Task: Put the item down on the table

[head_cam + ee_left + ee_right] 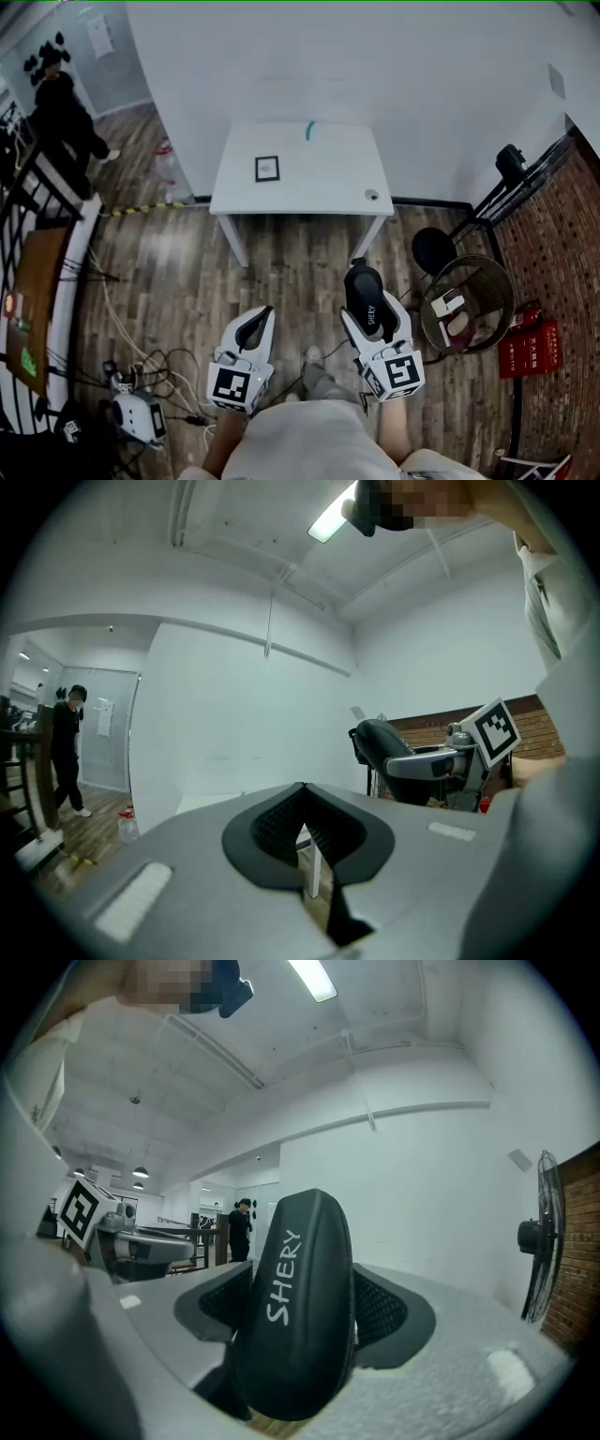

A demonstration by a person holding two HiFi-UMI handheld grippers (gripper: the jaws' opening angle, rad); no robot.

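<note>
Ahead, bare wood floor (291, 272) lay open up to the white table's (319, 192) near edge, with cables (150, 361) to the left and a wire basket (499, 281) to the right. Both grippers were held low, pointing forward. The right gripper (364, 283) was clamped wide on the black case (295, 1316), well short of the table. The left gripper's (262, 319) jaws were together, empty.

White table (319, 176) with square marker card (267, 169), small round object (372, 195)

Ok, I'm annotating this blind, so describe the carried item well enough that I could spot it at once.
Below the white rectangular table, over the wooden plank floor, are two grey grippers. The right gripper clasps a smooth black oblong case between its fingers. Unlike the shut, empty left gripper beside it, this one shows white SHERY lettering along the case.
</note>
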